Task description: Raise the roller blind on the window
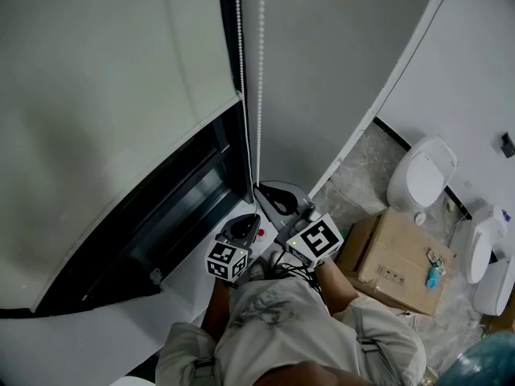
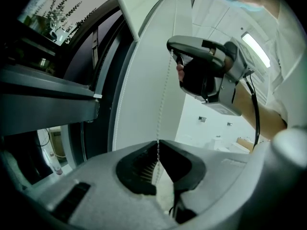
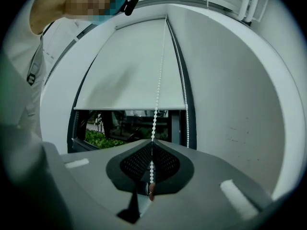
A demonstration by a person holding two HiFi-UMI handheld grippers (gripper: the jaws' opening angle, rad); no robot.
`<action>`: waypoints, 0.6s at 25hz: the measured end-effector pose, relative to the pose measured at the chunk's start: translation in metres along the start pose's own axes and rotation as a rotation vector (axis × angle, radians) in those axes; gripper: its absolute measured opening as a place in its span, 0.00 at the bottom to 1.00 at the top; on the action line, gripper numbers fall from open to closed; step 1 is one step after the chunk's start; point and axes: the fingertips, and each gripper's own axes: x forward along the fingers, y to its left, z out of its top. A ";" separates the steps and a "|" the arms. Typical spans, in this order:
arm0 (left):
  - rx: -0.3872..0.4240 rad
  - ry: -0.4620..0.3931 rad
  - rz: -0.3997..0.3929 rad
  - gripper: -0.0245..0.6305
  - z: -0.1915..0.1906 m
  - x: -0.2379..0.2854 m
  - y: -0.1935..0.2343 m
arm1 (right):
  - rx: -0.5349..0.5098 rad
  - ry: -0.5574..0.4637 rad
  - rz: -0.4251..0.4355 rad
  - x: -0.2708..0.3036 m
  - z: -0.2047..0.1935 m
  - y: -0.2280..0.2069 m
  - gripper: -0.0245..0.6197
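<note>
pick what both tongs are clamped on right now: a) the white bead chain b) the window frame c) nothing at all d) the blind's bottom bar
a: the white bead chain runs straight into the shut right tongs, and the left gripper view shows it pinched in the left tongs too.

- The left tool (image 1: 249, 218) has a grey moulded shell, black ribbed pads (image 2: 139, 169) and a red spot on top.
- The right tool (image 1: 261, 190) is the same grey, its black pads (image 3: 134, 164) dotted like mesh.
- Each carries a cube (image 1: 227, 260) of black-and-white square markers.
- Black cables (image 1: 288, 270) run from the rear.
- The person wears a pale short-sleeved shirt (image 1: 278, 320) with a faint print.
</note>
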 end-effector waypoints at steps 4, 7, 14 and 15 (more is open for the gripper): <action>-0.006 -0.028 0.014 0.09 0.019 -0.011 0.001 | -0.016 -0.030 0.004 0.001 0.005 0.001 0.05; -0.007 -0.071 0.013 0.15 0.046 -0.023 0.000 | -0.014 -0.028 0.001 0.002 0.003 0.001 0.05; 0.096 -0.226 -0.024 0.15 0.150 -0.053 -0.020 | -0.011 -0.014 -0.007 0.000 0.001 -0.003 0.05; 0.118 -0.248 -0.032 0.15 0.165 -0.057 -0.025 | -0.012 -0.021 -0.005 0.000 0.002 -0.003 0.05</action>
